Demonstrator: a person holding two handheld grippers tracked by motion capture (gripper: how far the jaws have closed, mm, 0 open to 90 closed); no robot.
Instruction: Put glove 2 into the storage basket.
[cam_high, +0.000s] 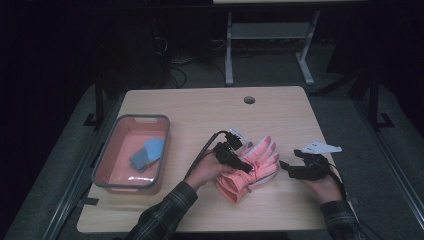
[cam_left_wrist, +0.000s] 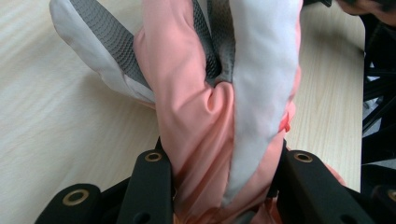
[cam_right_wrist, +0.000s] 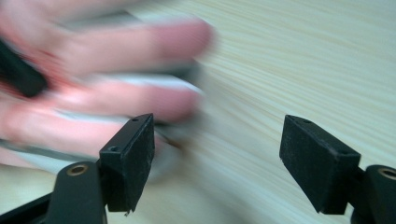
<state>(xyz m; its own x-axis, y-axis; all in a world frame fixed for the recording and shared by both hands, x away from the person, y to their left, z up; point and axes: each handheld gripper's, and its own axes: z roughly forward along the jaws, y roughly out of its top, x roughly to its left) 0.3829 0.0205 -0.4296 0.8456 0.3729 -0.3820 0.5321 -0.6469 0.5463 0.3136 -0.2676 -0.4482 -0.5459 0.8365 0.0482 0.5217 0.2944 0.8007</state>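
A pink glove (cam_high: 255, 165) with white and grey palm patches lies on the wooden table (cam_high: 200, 110), its fingers pointing to the far right. My left gripper (cam_high: 246, 167) is shut on its cuff end. In the left gripper view both black jaws press bunched pink and white fabric of the glove (cam_left_wrist: 196, 116) between them. My right gripper (cam_high: 286, 168) stands just right of the glove fingers, open with nothing between its pads. In the right gripper view the glove fingers (cam_right_wrist: 116, 70) are blurred, at the left beyond the left pad (cam_right_wrist: 135, 154).
A pink tub with a grey rim (cam_high: 107, 165) sits at the table's left and holds folded blue cloths (cam_high: 148, 152). A round cable hole (cam_high: 249, 100) is near the far edge. A white table frame (cam_high: 270, 30) stands behind on the floor.
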